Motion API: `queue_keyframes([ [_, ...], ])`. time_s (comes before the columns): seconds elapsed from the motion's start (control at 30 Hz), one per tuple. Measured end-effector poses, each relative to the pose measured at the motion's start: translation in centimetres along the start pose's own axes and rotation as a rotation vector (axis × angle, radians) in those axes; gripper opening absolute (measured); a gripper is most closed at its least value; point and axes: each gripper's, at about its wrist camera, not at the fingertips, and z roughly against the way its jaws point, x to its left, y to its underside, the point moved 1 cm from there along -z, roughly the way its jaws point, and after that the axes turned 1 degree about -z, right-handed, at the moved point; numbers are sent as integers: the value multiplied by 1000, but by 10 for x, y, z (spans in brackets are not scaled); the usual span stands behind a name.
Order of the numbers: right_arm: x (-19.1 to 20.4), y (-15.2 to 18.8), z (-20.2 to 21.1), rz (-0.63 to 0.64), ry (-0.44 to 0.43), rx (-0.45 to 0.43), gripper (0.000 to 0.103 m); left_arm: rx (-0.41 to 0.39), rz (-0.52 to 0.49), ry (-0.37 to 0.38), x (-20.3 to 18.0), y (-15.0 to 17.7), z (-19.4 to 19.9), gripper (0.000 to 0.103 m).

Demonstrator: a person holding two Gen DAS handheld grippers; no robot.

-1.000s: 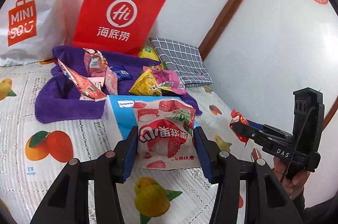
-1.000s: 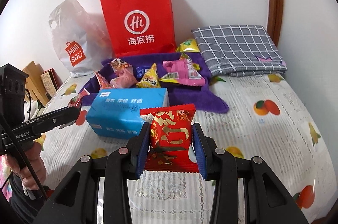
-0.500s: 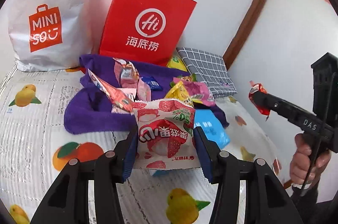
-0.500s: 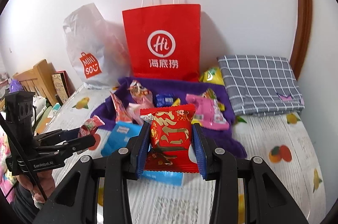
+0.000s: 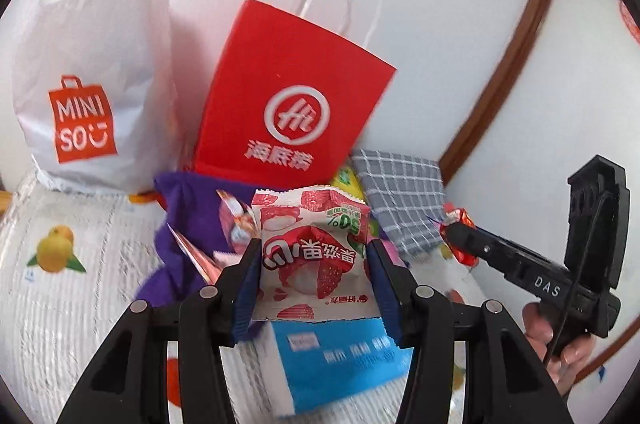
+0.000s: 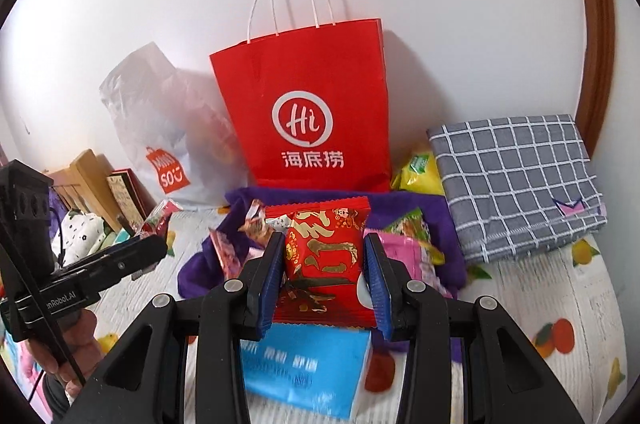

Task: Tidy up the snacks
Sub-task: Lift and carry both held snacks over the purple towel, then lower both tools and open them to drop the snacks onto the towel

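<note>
My left gripper point(image 5: 313, 264) is shut on a white and red strawberry snack packet point(image 5: 312, 252), held above the bed. My right gripper point(image 6: 325, 264) is shut on a red snack packet with gold print point(image 6: 325, 256). Behind both stands a red paper bag with white handles point(image 5: 288, 116) point(image 6: 312, 104) against the wall. Several loose snack packets point(image 6: 404, 244) lie on a purple towel point(image 5: 192, 212) point(image 6: 416, 204) in front of the bag. In the left wrist view the right gripper point(image 5: 456, 228) shows at the right with its red packet point(image 5: 460, 218). The left gripper point(image 6: 152, 244) appears at the left of the right wrist view.
A blue tissue pack point(image 5: 340, 356) point(image 6: 304, 364) lies on the fruit-print bedsheet point(image 5: 60, 284) under the grippers. A white plastic Miniso bag point(image 5: 88, 84) point(image 6: 168, 128) leans left of the red bag. A grey checked pillow point(image 6: 516, 180) point(image 5: 400, 192) lies at the right by the wall.
Both grippers have risen and moved toward the red paper bag, each still holding its packet. The bag and towel now fill more of both views and the tissue pack lies below.
</note>
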Motion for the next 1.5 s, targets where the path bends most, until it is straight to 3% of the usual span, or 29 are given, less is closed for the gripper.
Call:
queue_keyframes([
  [0.33,-9,-6,-56,-8,-14,14,40,5,51,-56,37,12,-16,49],
  [0.47,-14,1,-77,-15,-25,30,40,13,93,-45,50,17,-19,49],
  [0.8,-28,18,-114,-20,66,86,40,27,71,-45,45,21,-27,49],
  [1.13,-27,22,-112,-12,69,95,43,58,93,-50,48,24,-38,49],
  [1.27,-23,26,-91,-10,64,46,53,74,101,-54,48,25,-44,49],
  [1.5,-28,36,-81,-26,56,52,53,89,118,-76,51,27,-51,49],
])
